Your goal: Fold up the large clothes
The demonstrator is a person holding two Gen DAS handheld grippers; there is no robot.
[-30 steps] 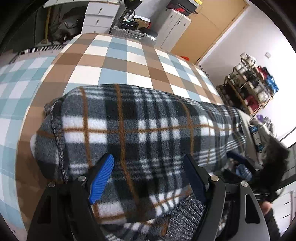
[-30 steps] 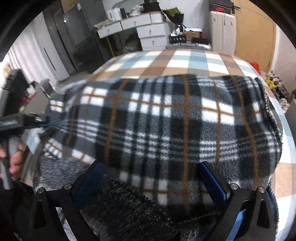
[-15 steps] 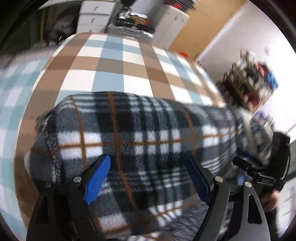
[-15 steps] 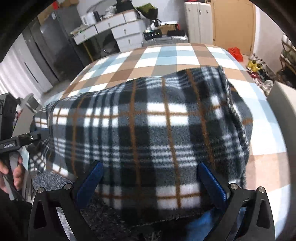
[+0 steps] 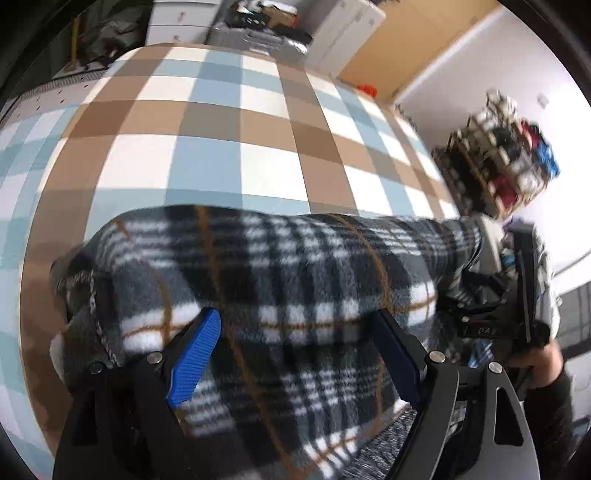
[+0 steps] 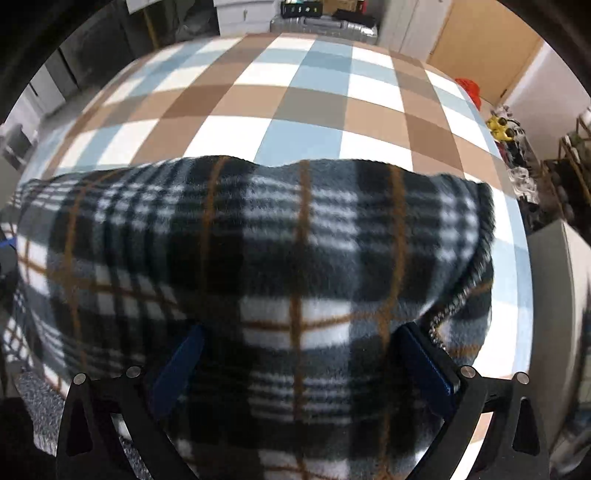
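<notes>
A large grey, black and white plaid fleece garment with orange lines lies bunched at the near edge of a bed with a brown, blue and white checked cover. My left gripper has its blue-padded jaws spread wide, with the fleece lying between and over them. My right gripper is also spread wide under the same fleece, near its stitched right edge. The right gripper and the hand holding it show at the right in the left wrist view.
White drawers, a suitcase and white cabinets stand beyond the bed's far end. A wooden door is at the back right. A shelf rack with small items stands to the right of the bed.
Both grippers have drawn back toward the near edge of the bed. The fleece now covers less of the bed and more checked cover shows. Jaws stay spread.
</notes>
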